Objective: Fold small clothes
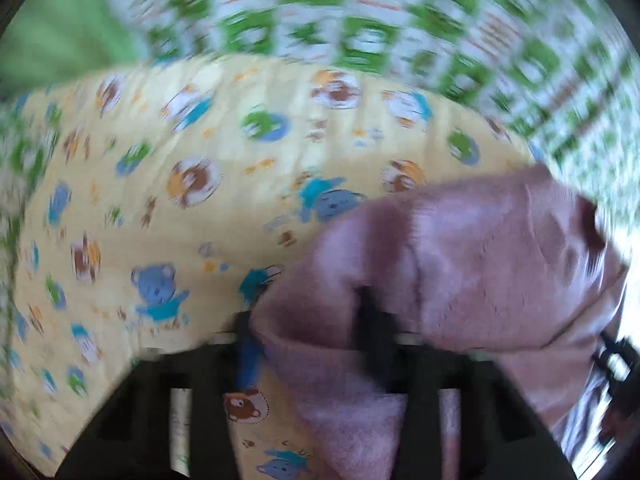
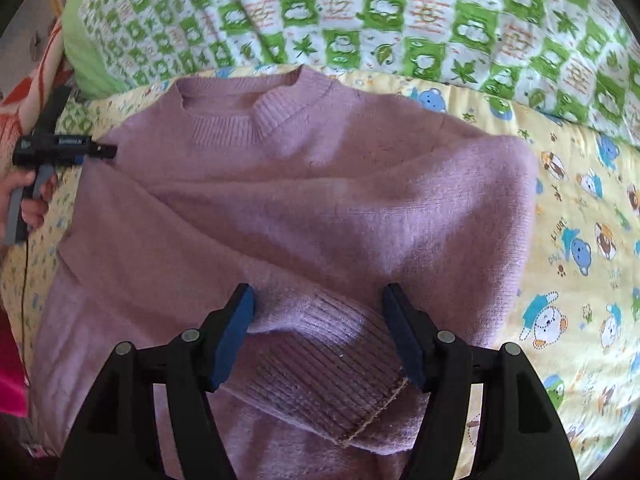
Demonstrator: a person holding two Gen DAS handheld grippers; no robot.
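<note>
We have a mauve knit sweater (image 2: 304, 184) lying on a yellow sheet printed with cartoon animals (image 2: 580, 240), neckline away from us, with a green-and-white checked quilt (image 2: 400, 12) beyond it. One sleeve is already laid across the body, its ribbed cuff (image 2: 320, 368) resting on the chest near the hem side. That cuff sits between the fingers of our right gripper (image 2: 320, 332), whose jaws stand apart and do not press the knit, so we judge that sleeve as set down and released.

Our left gripper (image 2: 108, 151) is at the sweater's far shoulder edge; in its own blurred view the jaws are clenched on a bunch of the mauve fabric (image 1: 460, 248).

We judge the fold as early: one sleeve is in, the other side is only just taken up, and the body has yet to be doubled over.
</note>
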